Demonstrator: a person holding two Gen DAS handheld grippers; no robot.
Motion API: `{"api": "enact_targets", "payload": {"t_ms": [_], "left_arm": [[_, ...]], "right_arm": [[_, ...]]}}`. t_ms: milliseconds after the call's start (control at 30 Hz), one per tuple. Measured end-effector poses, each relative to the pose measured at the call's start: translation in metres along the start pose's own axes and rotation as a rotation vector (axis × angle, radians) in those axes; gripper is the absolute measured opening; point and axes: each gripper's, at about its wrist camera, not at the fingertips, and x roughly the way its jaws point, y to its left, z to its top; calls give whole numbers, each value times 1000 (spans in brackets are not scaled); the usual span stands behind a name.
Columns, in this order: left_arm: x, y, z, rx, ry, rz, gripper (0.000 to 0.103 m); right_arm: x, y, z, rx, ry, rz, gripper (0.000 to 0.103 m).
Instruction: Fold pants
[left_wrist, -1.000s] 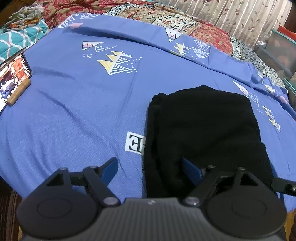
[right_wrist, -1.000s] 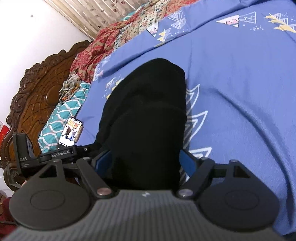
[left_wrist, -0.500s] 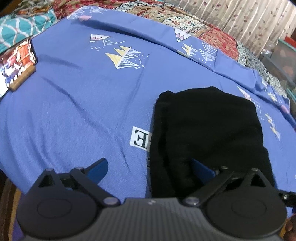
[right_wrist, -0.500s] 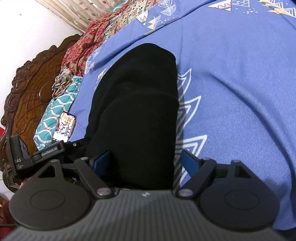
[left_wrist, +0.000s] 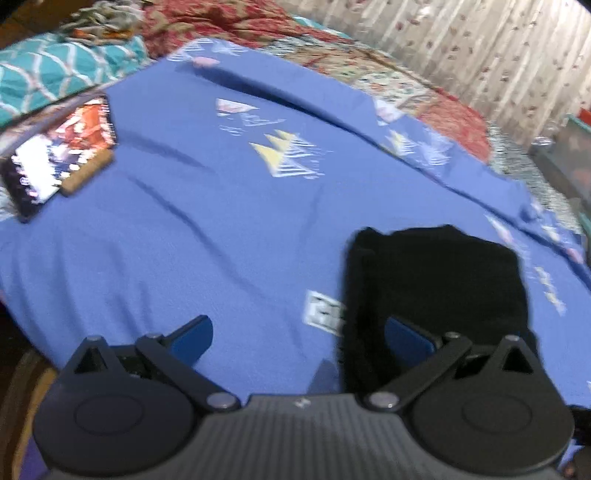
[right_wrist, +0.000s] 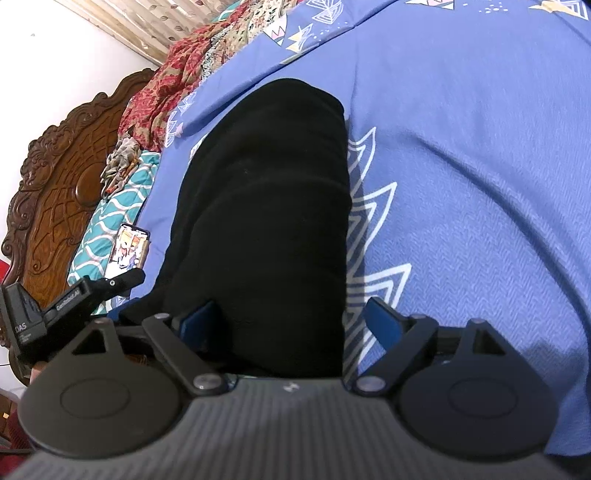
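Note:
The black pants (left_wrist: 436, 284) lie folded in a compact bundle on the blue bedsheet (left_wrist: 229, 229). My left gripper (left_wrist: 299, 334) is open and empty at the bundle's near left corner, its right finger over the cloth. In the right wrist view the pants (right_wrist: 266, 206) stretch away from me. My right gripper (right_wrist: 291, 321) is open, its jaws straddling the near end of the bundle without pinching it. The left gripper's body (right_wrist: 70, 299) shows at the left edge there.
A phone on a wooden stand (left_wrist: 62, 162) sits on the sheet at the left, also in the right wrist view (right_wrist: 127, 251). Teal and red patterned bedding (left_wrist: 55, 77) lies beyond. A carved wooden headboard (right_wrist: 62, 177) and a curtain (left_wrist: 498, 48) border the bed.
The left gripper has pulled back and swung left, so the pants now sit further right in its view. The right gripper stays open over the bundle, shifted slightly.

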Motion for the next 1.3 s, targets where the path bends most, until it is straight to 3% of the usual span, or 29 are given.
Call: {"api": "enact_targets", "payload": {"t_ms": [333,1300], "left_arm": [[24,-5,-22,10,114,182,103],[29,1,-27,10,135,185,103]], "right_arm": [[3,5,0,-2,2,-11,91],[7,9,-6,-9,3,-13,95]]}}
